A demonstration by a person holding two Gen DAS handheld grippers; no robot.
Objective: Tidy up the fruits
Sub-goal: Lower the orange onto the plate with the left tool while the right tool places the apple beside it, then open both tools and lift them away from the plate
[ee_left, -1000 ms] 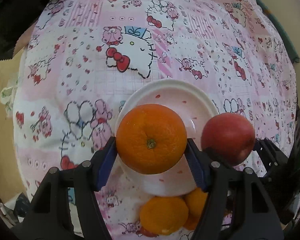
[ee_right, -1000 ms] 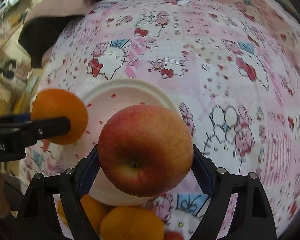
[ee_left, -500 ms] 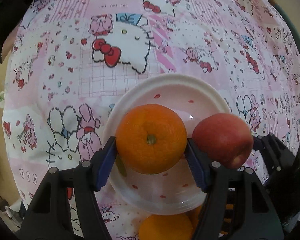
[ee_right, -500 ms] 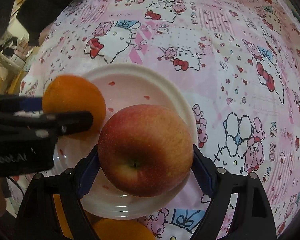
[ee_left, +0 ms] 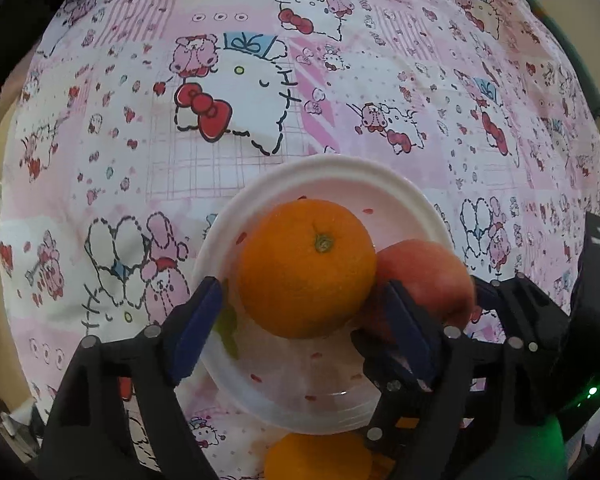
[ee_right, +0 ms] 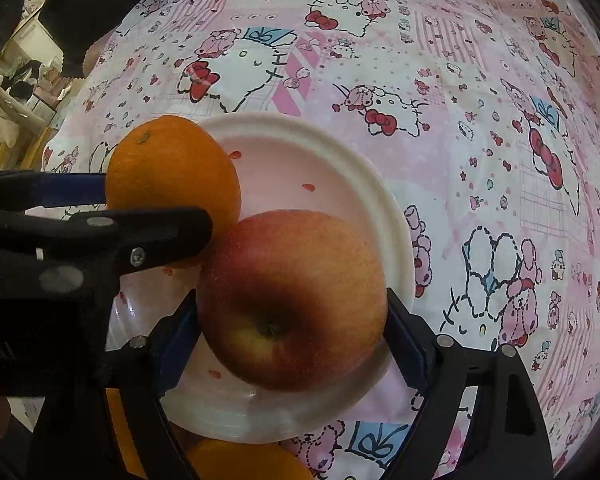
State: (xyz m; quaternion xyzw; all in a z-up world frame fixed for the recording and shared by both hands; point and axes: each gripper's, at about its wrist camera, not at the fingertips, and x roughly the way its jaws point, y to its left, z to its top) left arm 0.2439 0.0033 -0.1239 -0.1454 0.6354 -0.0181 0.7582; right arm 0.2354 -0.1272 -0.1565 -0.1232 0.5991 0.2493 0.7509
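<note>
Bare tablecloth (ee_left: pixel 380 80) beyond crowded plate (ee_left: pixel 340 166)

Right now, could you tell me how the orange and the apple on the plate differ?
The orange is plain orange with a green stem nub; the apple is red blushing yellow around a sunken stem pit. The left gripper is opening around the orange; the right gripper clamps the apple. Both sit touching over the plate.

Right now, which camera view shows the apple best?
The right wrist view: the apple fills the middle, whole, on the plate. In the left wrist view, the orange and a finger cover part of it.
</note>
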